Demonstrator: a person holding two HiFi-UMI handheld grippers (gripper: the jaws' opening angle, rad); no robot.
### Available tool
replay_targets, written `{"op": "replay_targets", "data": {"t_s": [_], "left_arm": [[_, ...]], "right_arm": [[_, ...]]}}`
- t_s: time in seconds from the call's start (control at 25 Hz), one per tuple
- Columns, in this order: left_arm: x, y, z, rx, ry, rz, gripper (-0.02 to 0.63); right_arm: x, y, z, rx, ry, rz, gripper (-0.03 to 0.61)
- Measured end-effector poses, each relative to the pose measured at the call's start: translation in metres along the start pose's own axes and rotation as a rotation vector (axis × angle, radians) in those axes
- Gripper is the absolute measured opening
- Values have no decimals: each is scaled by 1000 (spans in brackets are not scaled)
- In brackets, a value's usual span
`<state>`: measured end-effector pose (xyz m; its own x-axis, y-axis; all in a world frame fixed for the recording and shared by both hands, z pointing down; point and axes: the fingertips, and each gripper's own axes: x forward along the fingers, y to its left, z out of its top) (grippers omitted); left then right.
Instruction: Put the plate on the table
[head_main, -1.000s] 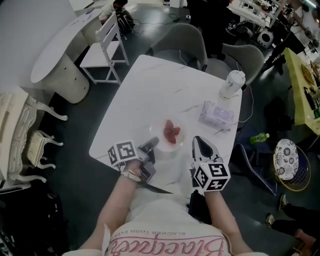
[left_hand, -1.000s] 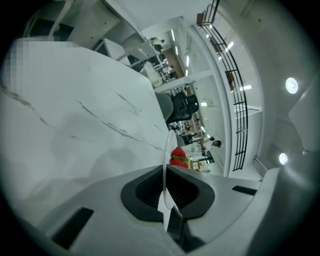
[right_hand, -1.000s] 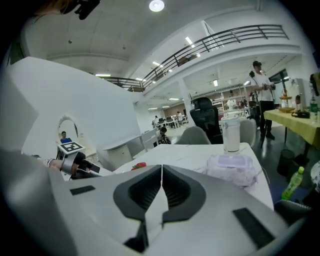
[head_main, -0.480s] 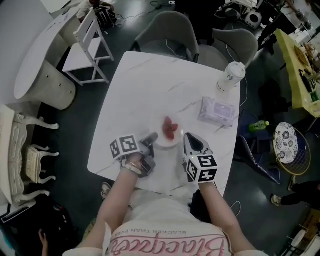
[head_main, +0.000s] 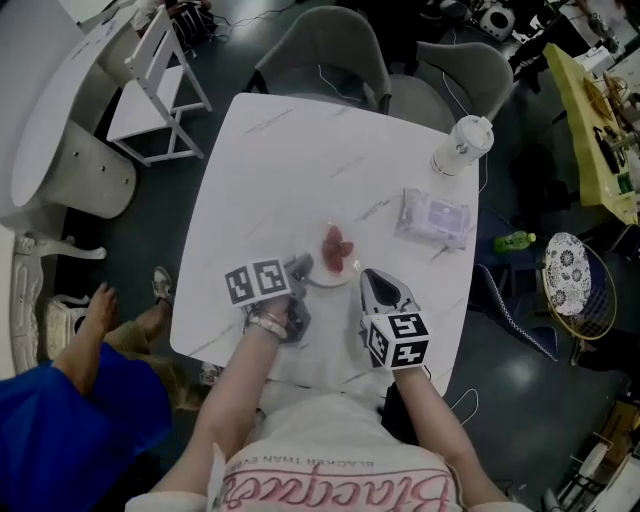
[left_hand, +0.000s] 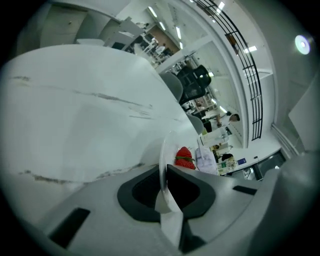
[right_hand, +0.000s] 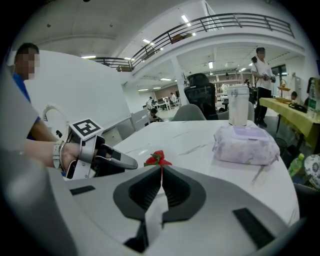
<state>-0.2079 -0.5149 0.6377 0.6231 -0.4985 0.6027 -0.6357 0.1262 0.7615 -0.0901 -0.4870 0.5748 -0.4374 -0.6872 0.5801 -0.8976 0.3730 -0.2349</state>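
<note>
L gripper (head_main: 300, 266) jaws clamp the clear plate (head_main: 344, 276) by its rim, R gripper (head_main: 372, 280) jaws shut w/ nothing between, plate w/ strawberries (head_main: 336, 248) at table (head_main: 300, 150) front: keep level, release once flat.

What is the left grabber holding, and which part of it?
The left gripper pinches the clear plate by its near rim, with the strawberries on it.

Grey left tongs (head_main: 300, 266) and right tongs (head_main: 374, 280) bear black-and-white marker cubes (head_main: 252, 283); the shirt (head_main: 330, 472) is white with pink lettering
</note>
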Motion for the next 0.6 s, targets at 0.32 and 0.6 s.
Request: {"op": "replay_targets", "data": {"t_s": [0.32,0.6], "left_arm": [[7,5,9,234,7,158,78],[12,5,12,484,37,291,123]], "right_arm": [[1,6,-1,-8,13,14,6],[-6,5,-1,-18,9,12,6]]}}
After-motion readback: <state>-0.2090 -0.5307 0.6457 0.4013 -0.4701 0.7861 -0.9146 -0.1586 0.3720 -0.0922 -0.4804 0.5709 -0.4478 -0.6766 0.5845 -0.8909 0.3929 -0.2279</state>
